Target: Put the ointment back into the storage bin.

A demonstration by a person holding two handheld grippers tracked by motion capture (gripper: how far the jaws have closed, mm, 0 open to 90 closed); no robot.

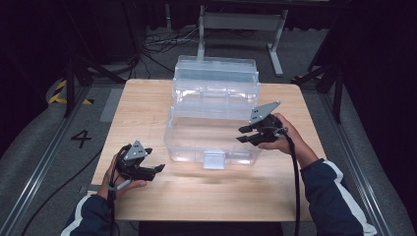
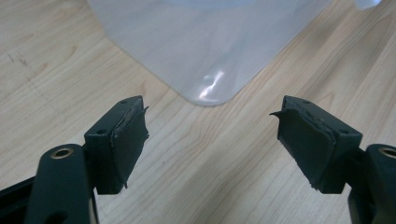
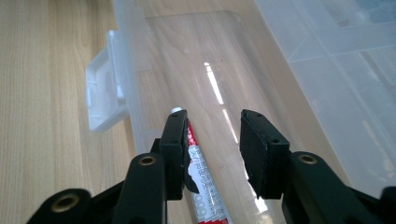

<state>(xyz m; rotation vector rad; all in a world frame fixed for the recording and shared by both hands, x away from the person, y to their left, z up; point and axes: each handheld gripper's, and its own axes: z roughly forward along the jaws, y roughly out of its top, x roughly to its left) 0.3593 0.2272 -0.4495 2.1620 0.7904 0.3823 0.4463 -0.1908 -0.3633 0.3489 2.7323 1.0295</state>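
Now you have one clear plastic organiser box (image 1: 212,132) standing open on the wooden table (image 1: 142,105), its lid (image 1: 216,76) tipped back and one white latch (image 1: 214,160) hanging at the front wall. One tube with red and white print (image 3: 205,186) lies on the box floor, just beside the front wall. Your right gripper (image 1: 250,133) hangs over the box's right end, released, the tube lying under its parted jaws with neither pad pressing it. Your left gripper (image 1: 158,169) is also released, empty, near the box's front left corner (image 2: 210,93). One cable trails from each gripper.
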